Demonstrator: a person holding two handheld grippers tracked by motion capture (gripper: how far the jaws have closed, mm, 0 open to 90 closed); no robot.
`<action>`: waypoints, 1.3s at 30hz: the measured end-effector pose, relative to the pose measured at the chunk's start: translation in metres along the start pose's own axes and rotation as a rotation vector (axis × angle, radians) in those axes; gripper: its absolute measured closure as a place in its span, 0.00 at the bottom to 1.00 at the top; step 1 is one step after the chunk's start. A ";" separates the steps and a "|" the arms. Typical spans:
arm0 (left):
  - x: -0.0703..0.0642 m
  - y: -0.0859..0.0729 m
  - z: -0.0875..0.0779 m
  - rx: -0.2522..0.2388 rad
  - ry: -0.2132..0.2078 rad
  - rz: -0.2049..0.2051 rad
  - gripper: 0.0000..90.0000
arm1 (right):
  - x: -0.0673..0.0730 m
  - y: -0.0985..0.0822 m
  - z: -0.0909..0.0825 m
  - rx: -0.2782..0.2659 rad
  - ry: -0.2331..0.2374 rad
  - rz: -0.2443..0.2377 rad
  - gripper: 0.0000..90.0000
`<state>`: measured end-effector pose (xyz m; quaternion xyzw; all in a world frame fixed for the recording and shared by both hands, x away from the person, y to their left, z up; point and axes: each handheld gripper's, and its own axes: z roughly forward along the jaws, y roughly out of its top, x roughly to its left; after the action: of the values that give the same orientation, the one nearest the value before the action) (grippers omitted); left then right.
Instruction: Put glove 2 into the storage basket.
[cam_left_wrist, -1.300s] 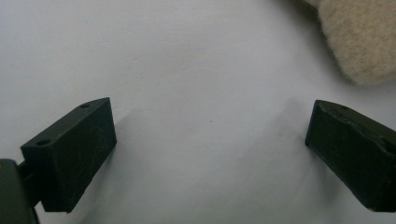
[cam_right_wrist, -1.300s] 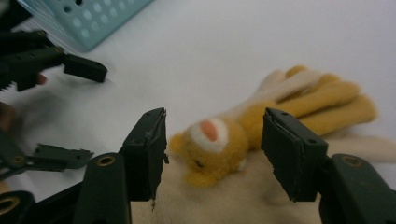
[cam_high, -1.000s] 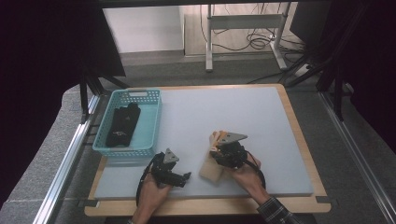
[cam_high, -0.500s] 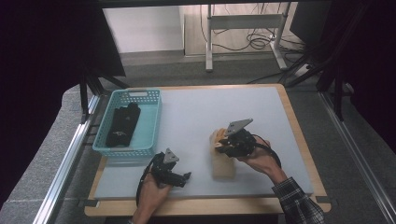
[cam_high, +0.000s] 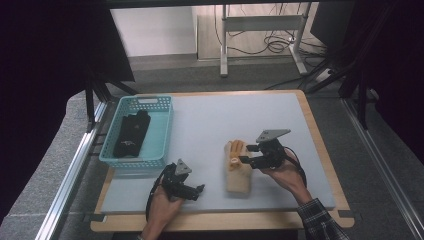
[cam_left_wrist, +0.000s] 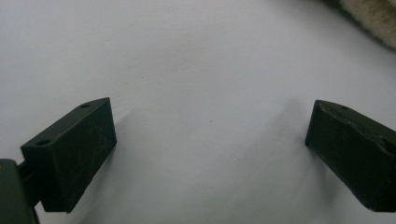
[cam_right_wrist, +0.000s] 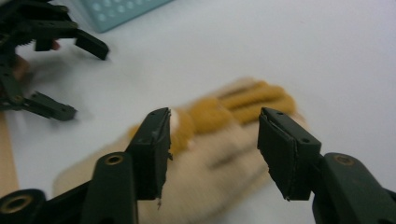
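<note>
A tan glove (cam_high: 237, 170) with yellow fingers lies flat on the pale mat (cam_high: 210, 120), its fingers pointing away from me. My right gripper (cam_high: 245, 154) hovers at the glove's right side, just above its finger end. Its jaws have just been opening and stand open, pressing on nothing. In the right gripper view the glove (cam_right_wrist: 219, 140) lies below and beyond the right gripper (cam_right_wrist: 212, 119). My left gripper (cam_high: 199, 192) rests open near the front edge, left of the glove. In the left gripper view, bare mat lies between the left gripper's (cam_left_wrist: 210, 116) jaws.
A light blue basket (cam_high: 165, 130) stands at the mat's left with a black glove (cam_high: 131, 132) inside. The mat sits on a wooden board (cam_high: 320, 145). A metal frame and cables lie on the floor beyond the table.
The right gripper carried the tan glove away from me, opened and let it go; the glove now lies flat and the gripper sits farther right. The left gripper has stayed put.
</note>
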<state>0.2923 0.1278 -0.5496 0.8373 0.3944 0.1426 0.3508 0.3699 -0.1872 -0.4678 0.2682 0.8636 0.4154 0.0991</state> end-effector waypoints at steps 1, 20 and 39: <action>0.000 0.000 0.000 0.000 0.001 0.003 0.02 | -0.002 -0.004 -0.002 -0.001 -0.020 0.009 0.52; 0.000 0.000 0.000 0.001 -0.001 0.000 0.02 | 0.009 -0.067 0.001 0.071 -0.036 0.098 0.95; 0.008 -0.005 -0.006 0.011 0.025 -0.026 0.01 | 0.033 -0.070 0.020 0.044 0.039 0.063 0.95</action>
<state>0.2914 0.1397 -0.5490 0.8322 0.4106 0.1461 0.3429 0.3238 -0.1916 -0.5331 0.2894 0.8654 0.4042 0.0632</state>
